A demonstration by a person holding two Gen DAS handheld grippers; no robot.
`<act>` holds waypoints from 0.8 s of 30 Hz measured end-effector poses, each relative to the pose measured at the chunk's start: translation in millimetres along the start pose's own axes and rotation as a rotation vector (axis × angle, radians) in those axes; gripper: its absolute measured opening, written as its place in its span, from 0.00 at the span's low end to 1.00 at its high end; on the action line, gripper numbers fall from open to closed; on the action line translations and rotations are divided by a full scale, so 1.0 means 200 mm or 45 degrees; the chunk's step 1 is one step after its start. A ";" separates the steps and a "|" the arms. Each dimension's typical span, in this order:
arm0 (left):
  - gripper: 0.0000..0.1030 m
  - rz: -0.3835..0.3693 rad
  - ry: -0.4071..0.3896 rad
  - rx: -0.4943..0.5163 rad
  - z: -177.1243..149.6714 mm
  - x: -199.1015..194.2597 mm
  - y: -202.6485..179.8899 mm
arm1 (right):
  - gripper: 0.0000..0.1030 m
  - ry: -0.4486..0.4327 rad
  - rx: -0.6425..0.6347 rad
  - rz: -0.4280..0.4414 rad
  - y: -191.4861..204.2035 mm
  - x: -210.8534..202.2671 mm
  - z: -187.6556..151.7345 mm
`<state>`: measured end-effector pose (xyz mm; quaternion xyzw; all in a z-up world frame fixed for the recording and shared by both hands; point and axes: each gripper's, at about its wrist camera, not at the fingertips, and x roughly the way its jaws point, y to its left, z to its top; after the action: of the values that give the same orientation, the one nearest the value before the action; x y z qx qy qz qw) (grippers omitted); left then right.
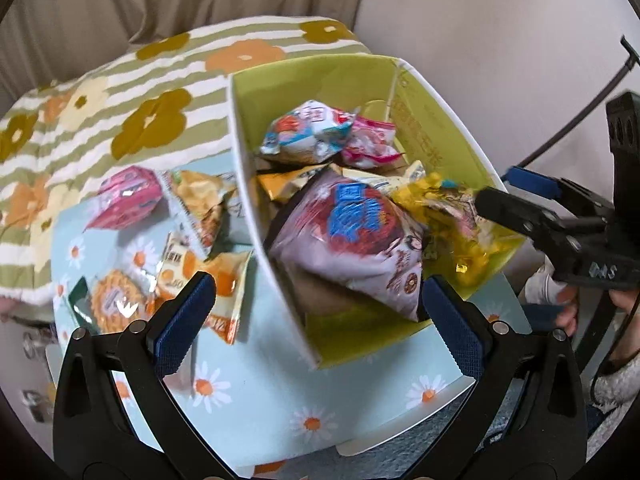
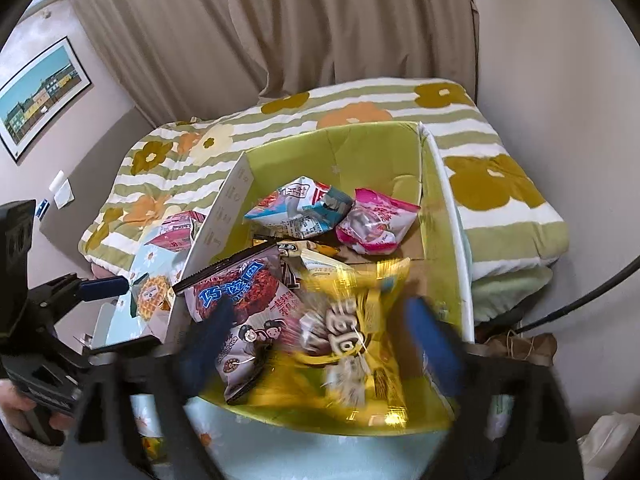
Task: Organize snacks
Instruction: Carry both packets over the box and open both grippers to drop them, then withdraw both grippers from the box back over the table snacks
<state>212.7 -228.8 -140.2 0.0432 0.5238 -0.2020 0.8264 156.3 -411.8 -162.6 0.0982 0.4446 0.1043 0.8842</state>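
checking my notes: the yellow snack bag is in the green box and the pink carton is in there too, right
Not quite. The yellow snack bag is in the green box, but the pink carton lies outside it, on the daisy-print sheet beside the box's white wall. The left wrist view shows this.

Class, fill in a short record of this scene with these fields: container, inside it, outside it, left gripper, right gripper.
container: green box, open at the top
inside it: purple bag, yellow bag, blue-and-white packet, pink packet
outside it: pink carton and waffle packet on the daisy cloth
left gripper: open, holding nothing
right gripper: open over the yellow bag, not gripping it
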 end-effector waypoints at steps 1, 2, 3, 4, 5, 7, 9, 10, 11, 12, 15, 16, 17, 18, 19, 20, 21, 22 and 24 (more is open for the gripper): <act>0.99 0.002 -0.002 -0.017 -0.01 0.00 0.02 | 0.97 -0.009 -0.009 0.003 0.00 -0.01 -0.01; 0.99 0.005 -0.004 -0.034 -0.03 -0.01 0.03 | 0.97 -0.006 -0.017 0.001 0.00 -0.01 -0.02; 0.99 0.006 -0.005 -0.052 -0.04 -0.01 0.05 | 0.97 0.005 -0.022 -0.003 0.00 -0.01 -0.03; 0.99 0.006 -0.006 -0.071 -0.05 -0.01 0.06 | 0.97 0.020 -0.026 -0.004 0.00 -0.01 -0.04; 0.99 0.008 -0.007 -0.090 -0.07 -0.01 0.08 | 0.97 0.037 -0.029 -0.001 0.00 0.00 -0.05; 0.99 0.012 -0.009 -0.123 -0.09 -0.02 0.10 | 0.97 0.072 -0.036 0.006 0.00 0.01 -0.05; 0.99 0.027 -0.013 -0.152 -0.11 -0.04 0.12 | 0.97 0.082 -0.030 0.007 0.00 0.01 -0.04; 0.99 0.036 -0.015 -0.166 -0.12 -0.05 0.13 | 0.97 0.072 -0.021 0.017 0.00 0.00 -0.04; 0.99 0.042 -0.016 -0.176 -0.13 -0.06 0.14 | 0.97 0.063 -0.015 0.035 0.00 -0.01 -0.04; 0.99 0.056 -0.020 -0.196 -0.15 -0.07 0.15 | 0.97 0.058 -0.014 0.048 0.00 -0.02 -0.04; 0.99 0.096 -0.030 -0.245 -0.19 -0.11 0.19 | 0.97 0.053 -0.035 0.064 0.00 -0.03 -0.03; 0.99 0.109 -0.032 -0.261 -0.20 -0.13 0.20 | 0.97 0.053 -0.047 0.070 0.00 -0.03 -0.03; 0.99 0.120 -0.034 -0.274 -0.21 -0.14 0.21 | 0.97 0.051 -0.056 0.075 0.01 -0.03 -0.03; 0.99 0.135 -0.040 -0.291 -0.23 -0.16 0.23 | 0.97 0.047 -0.064 0.081 0.02 -0.03 -0.02; 0.99 0.150 -0.048 -0.304 -0.24 -0.17 0.24 | 0.97 0.042 -0.072 0.093 0.03 -0.03 -0.02; 0.99 0.164 -0.055 -0.318 -0.26 -0.19 0.25 | 0.97 0.035 -0.077 0.102 0.04 -0.04 -0.02; 0.99 0.173 -0.060 -0.328 -0.27 -0.20 0.26 | 0.97 0.028 -0.081 0.107 0.05 -0.04 -0.01; 0.99 0.184 -0.070 -0.347 -0.29 -0.22 0.28 | 0.97 0.022 -0.085 0.115 0.07 -0.04 -0.01; 0.99 0.194 -0.082 -0.366 -0.31 -0.25 0.32 | 0.97 0.014 -0.098 0.127 0.10 -0.05 0.00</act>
<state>165.1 -138.2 -132.1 -0.0426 0.5157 -0.0629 0.8534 149.4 -396.0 -149.8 0.0855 0.4397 0.1657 0.8786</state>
